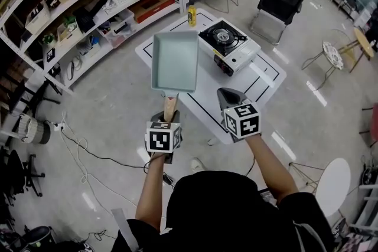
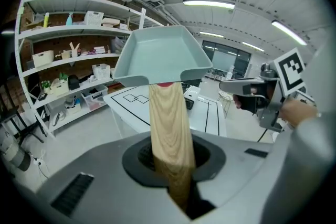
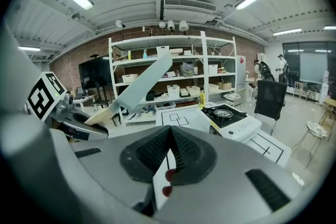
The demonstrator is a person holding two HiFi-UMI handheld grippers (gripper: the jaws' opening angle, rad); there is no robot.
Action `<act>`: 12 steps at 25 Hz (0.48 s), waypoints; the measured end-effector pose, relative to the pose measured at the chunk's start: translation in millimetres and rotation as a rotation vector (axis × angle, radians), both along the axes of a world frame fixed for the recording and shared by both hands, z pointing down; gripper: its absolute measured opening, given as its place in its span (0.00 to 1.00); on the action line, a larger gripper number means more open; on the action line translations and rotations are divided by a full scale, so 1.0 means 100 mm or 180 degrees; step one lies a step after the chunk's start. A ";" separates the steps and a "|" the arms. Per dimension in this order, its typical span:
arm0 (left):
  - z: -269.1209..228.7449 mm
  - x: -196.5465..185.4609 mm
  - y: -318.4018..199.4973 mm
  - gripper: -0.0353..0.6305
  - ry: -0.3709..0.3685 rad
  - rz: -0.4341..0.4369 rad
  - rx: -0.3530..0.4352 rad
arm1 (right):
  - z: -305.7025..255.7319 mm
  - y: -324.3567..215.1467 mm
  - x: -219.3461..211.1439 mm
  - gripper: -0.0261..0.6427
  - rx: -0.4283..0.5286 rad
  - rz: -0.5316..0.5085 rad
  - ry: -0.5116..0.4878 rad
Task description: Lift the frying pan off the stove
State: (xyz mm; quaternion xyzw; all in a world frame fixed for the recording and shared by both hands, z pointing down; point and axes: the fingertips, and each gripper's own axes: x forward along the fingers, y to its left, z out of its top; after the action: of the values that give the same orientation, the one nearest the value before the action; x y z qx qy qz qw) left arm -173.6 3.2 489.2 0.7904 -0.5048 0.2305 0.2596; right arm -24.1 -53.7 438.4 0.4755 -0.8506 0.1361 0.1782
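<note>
Wooden handle (image 2: 169, 128) clamped in left gripper (image 2: 173, 165); pan (image 1: 175, 61) in air, clear of stove (image 1: 227, 44), above table (image 1: 260, 77) left side. Right gripper (image 3: 169, 155) closed, empty. Grip sits at handle end, so long lever: squeeze firm, wrist steady, pan level, no swing toward stove.

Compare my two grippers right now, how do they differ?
The left gripper is clamped on the wooden handle of the frying pan; the right gripper is shut on nothing. The left gripper holds the frying pan up, clear of the stove; the right gripper hangs free. Both bear marker cubes.
</note>
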 end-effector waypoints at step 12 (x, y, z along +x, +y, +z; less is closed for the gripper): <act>-0.23 0.31 0.42 0.14 -0.0006 -0.0164 0.0130 | -0.19 0.43 0.25 0.04 0.0093 -0.0112 -0.0070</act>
State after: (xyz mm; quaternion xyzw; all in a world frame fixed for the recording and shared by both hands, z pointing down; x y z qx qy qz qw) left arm -142.4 45.2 466.3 0.7820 -0.5298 0.2141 0.2488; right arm 1.1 -10.9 419.8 0.4615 -0.8627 0.1257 0.1643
